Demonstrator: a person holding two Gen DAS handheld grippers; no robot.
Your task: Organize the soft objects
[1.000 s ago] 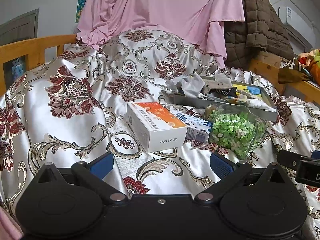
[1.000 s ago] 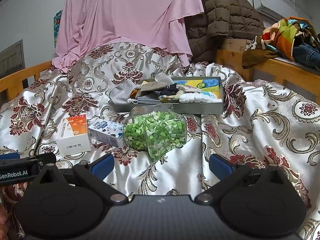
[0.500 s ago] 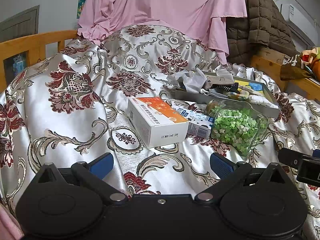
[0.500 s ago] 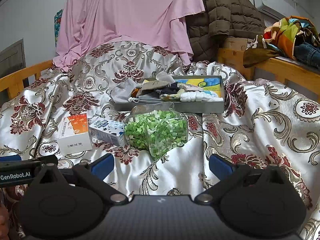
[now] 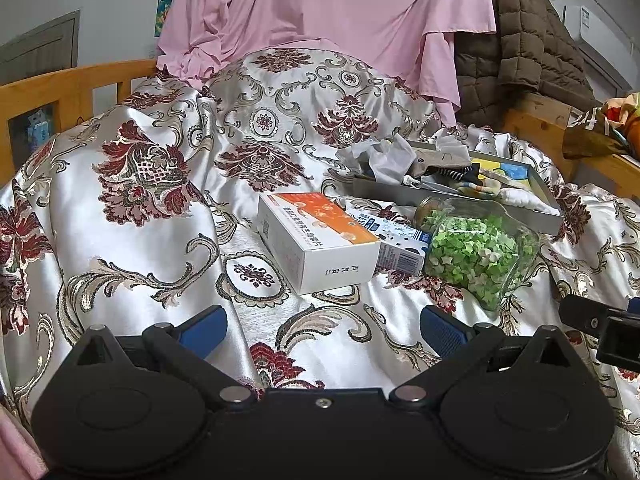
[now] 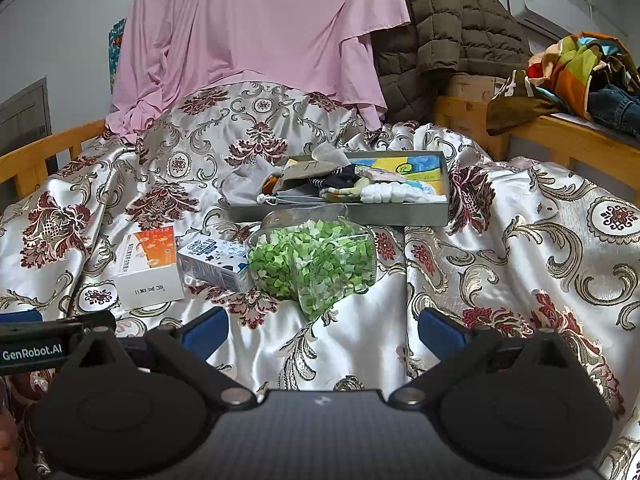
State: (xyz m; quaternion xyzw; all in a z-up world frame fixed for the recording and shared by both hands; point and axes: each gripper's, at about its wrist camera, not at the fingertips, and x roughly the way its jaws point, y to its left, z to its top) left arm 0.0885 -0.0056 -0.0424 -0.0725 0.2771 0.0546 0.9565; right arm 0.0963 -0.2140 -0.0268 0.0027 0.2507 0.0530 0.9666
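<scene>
A grey tray (image 6: 348, 213) (image 5: 400, 194) lies on the patterned satin bedspread and holds soft items: a grey drawstring pouch (image 6: 248, 186), striped socks (image 6: 340, 178) and white socks (image 6: 392, 192). In front of it stand a jar of green paper stars (image 6: 316, 258) (image 5: 476, 250), a small blue-and-white carton (image 6: 214, 262) (image 5: 396, 246) and an orange-and-white box (image 6: 150, 268) (image 5: 320, 240). My left gripper (image 5: 323, 328) is open and empty, low over the bedspread before the box. My right gripper (image 6: 322, 330) is open and empty, just short of the jar.
A pink sheet (image 6: 256, 36) and a brown quilted coat (image 6: 444, 28) hang at the back. Wooden bed rails (image 5: 68, 84) (image 6: 560, 132) border both sides, and colourful clothes (image 6: 580, 68) are piled on the right rail. The bedspread (image 5: 132, 200) bulges in folds at left.
Both grippers have drawn back slightly and tilted, so the tray, jar and boxes sit a little lower in view. Both stay open; nothing was picked up.
</scene>
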